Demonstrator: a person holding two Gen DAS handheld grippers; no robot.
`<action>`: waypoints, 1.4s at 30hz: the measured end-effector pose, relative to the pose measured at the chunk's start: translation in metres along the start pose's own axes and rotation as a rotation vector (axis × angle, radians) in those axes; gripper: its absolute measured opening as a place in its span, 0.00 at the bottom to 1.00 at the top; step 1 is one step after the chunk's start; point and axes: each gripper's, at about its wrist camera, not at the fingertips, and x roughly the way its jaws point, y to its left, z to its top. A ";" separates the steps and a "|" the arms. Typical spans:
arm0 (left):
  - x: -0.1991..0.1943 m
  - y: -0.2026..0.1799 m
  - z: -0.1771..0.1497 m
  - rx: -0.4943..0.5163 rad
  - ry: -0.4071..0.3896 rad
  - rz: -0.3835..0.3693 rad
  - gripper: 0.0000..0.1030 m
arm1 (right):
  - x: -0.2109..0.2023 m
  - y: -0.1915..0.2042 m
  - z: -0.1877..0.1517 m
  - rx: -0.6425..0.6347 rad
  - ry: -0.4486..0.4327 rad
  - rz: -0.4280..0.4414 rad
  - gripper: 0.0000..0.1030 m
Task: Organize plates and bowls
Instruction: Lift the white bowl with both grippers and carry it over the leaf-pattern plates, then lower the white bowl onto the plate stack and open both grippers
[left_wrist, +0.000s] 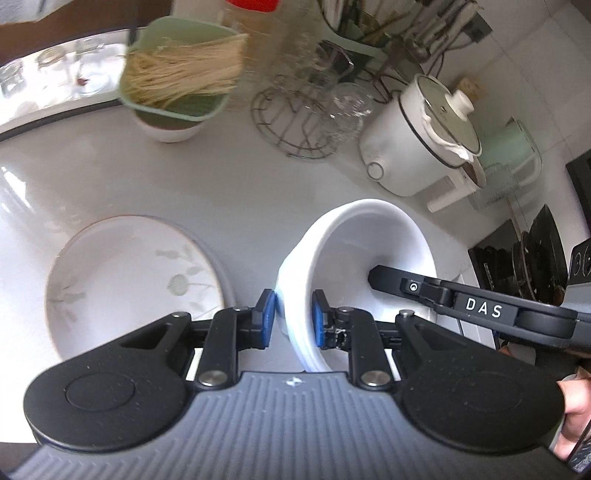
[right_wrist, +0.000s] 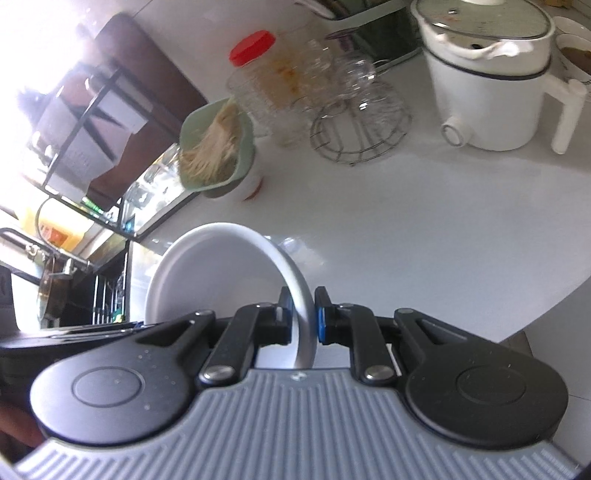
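Observation:
My left gripper (left_wrist: 293, 319) is shut on the rim of a white bowl (left_wrist: 354, 243), which is tilted on its side above the white counter. My right gripper (right_wrist: 303, 314) is shut on the rim of the same white bowl (right_wrist: 221, 269), and one of its fingers (left_wrist: 406, 286) reaches into the bowl in the left wrist view. A white plate with a leaf pattern (left_wrist: 136, 280) lies flat on the counter to the left of the bowl.
At the back stand a green tray of noodles (left_wrist: 181, 70) on a white bowl (left_wrist: 170, 127), a wire rack with glasses (left_wrist: 310, 110), a white electric pot (left_wrist: 417, 147), a red-capped jar (right_wrist: 258, 70). A stove (left_wrist: 528, 254) is at right.

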 end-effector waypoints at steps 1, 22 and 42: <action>-0.004 0.006 -0.001 -0.004 -0.005 0.000 0.22 | 0.002 0.007 -0.002 -0.008 0.001 0.001 0.16; -0.043 0.136 -0.034 -0.096 -0.046 0.038 0.22 | 0.071 0.104 -0.053 -0.031 0.016 0.028 0.16; 0.024 0.192 -0.018 -0.118 0.047 0.035 0.22 | 0.150 0.107 -0.045 -0.031 0.074 -0.073 0.15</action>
